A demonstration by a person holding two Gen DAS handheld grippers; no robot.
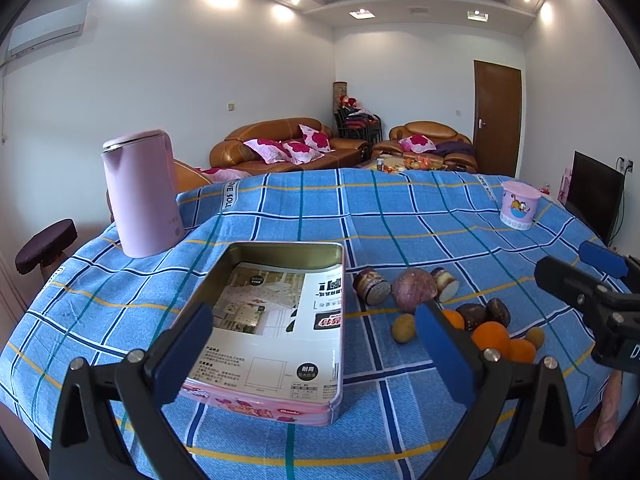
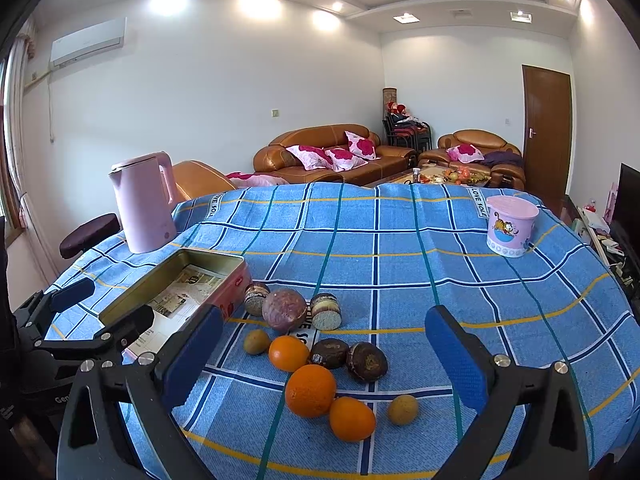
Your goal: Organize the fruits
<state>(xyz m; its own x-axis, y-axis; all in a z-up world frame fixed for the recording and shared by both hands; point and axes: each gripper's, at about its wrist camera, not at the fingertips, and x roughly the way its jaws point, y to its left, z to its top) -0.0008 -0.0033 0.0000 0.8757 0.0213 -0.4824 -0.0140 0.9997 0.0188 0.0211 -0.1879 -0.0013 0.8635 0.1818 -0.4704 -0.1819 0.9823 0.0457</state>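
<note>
An open pink tin box (image 1: 280, 320) with printed paper inside lies on the blue checked tablecloth; it also shows in the right wrist view (image 2: 176, 284). To its right lie three oranges (image 2: 310, 390), a purple passion fruit (image 2: 285, 310), two small yellow-brown fruits (image 2: 403, 410) and several dark round cakes (image 2: 366, 361). My left gripper (image 1: 312, 352) is open and empty over the tin's near end. My right gripper (image 2: 324, 360) is open and empty above the fruit pile; it shows at the right edge of the left wrist view (image 1: 588, 280).
A pink electric kettle (image 1: 140, 196) stands at the table's far left. A pink cartoon tub (image 2: 510, 230) stands at the far right. A dark stool (image 1: 46, 246) stands beside the table on the left. Sofas (image 1: 288, 148) are behind.
</note>
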